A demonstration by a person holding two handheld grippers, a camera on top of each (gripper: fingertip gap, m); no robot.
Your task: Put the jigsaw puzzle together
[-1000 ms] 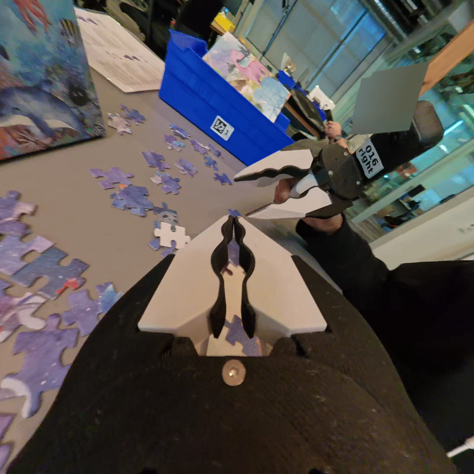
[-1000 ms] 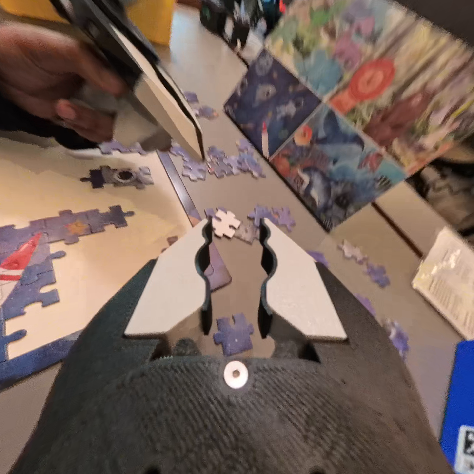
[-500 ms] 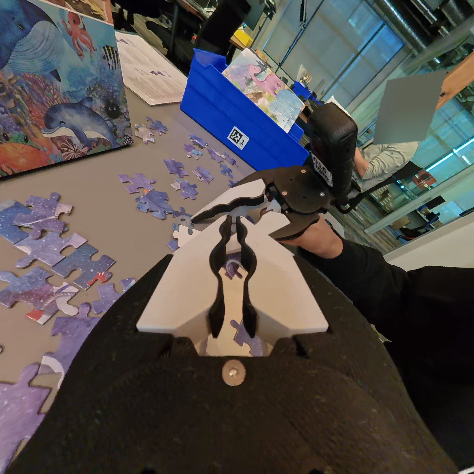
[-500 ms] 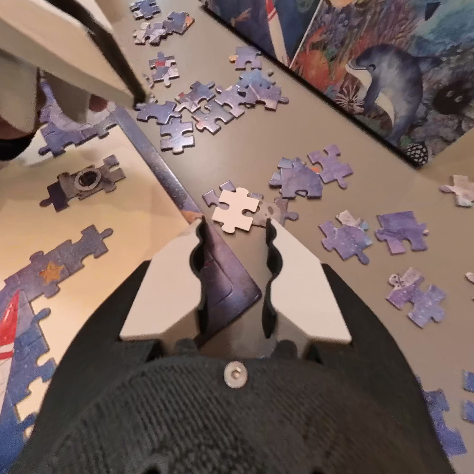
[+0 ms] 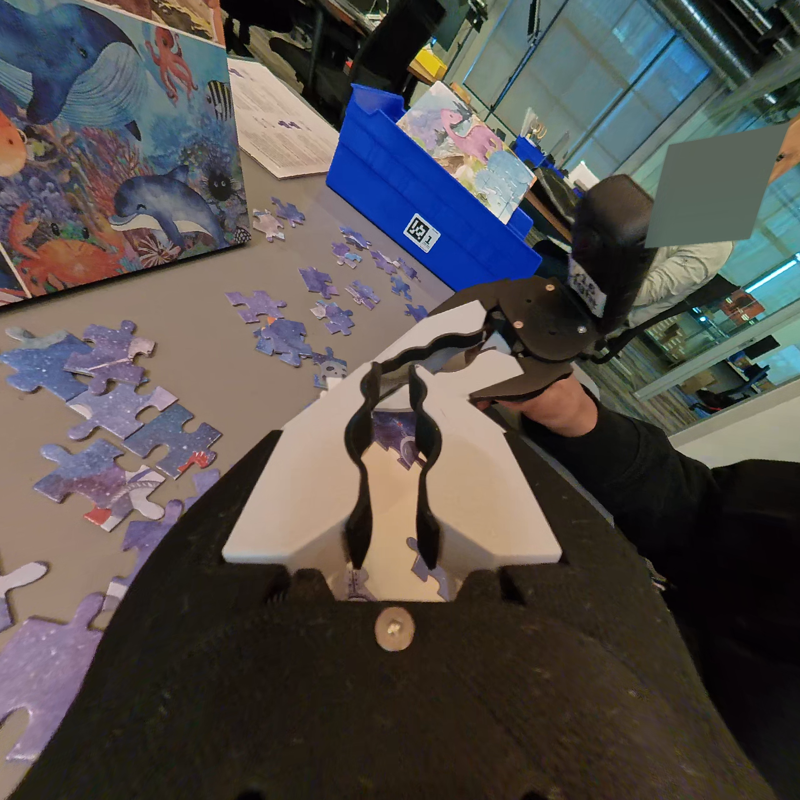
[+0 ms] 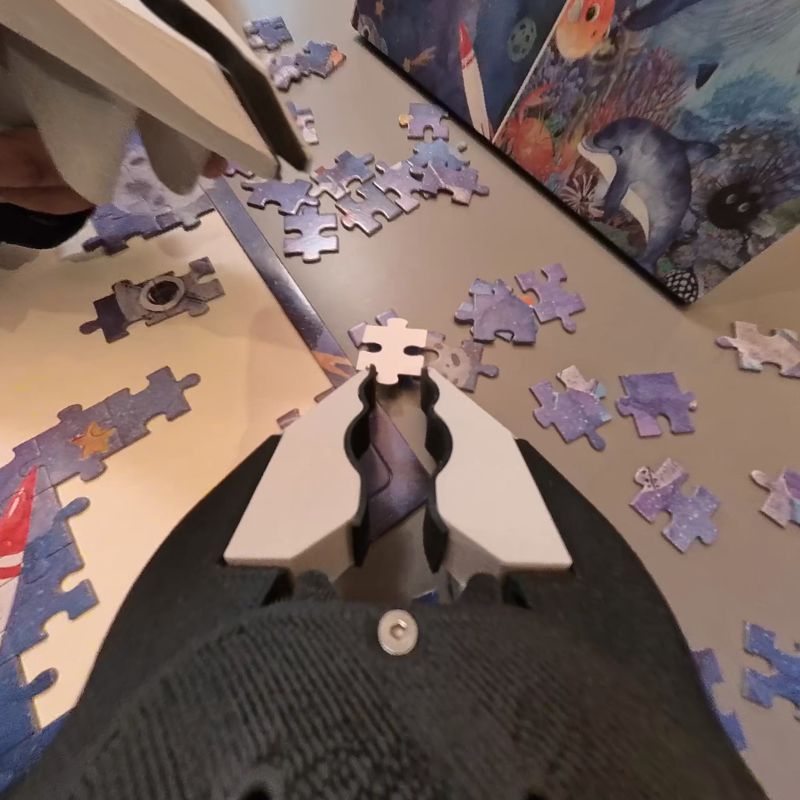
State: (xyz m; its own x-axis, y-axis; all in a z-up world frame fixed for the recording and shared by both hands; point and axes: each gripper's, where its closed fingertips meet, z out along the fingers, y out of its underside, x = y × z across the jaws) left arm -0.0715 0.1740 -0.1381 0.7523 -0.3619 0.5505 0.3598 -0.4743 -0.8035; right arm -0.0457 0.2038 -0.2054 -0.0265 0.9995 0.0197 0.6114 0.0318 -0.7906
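My right gripper [image 6: 397, 375] is low over the table with its fingertips at the near edge of a white, face-down puzzle piece [image 6: 394, 346]. The piece's small tab sits between the tips with space on both sides, so the jaws are open. That piece lies on purple loose pieces [image 6: 463, 359] beside the dark frame of a tan puzzle board [image 6: 130, 346]. My left gripper [image 5: 394, 374] has its jaws a little apart and empty, over the board and a purple piece [image 5: 398, 437]. Its fingers [image 6: 195, 86] show at the top left of the right wrist view. The right gripper [image 5: 433, 355] lies just beyond the left tips.
A puzzle box with a sea picture [image 5: 108, 151] stands at the back. A blue bin [image 5: 411, 182] and a printed sheet [image 5: 281, 130] lie beyond the loose purple pieces [image 5: 121, 411]. Joined pieces [image 6: 43, 541] and a grey ring piece [image 6: 160, 294] lie on the board. A person sits behind. The gap from one gripper's tips to the other's is roughly 8 cm.
My right gripper came down to the white piece and its jaws narrowed around the tab. My left gripper's jaws, shut before, have parted a little, and it moved closer to the right gripper.
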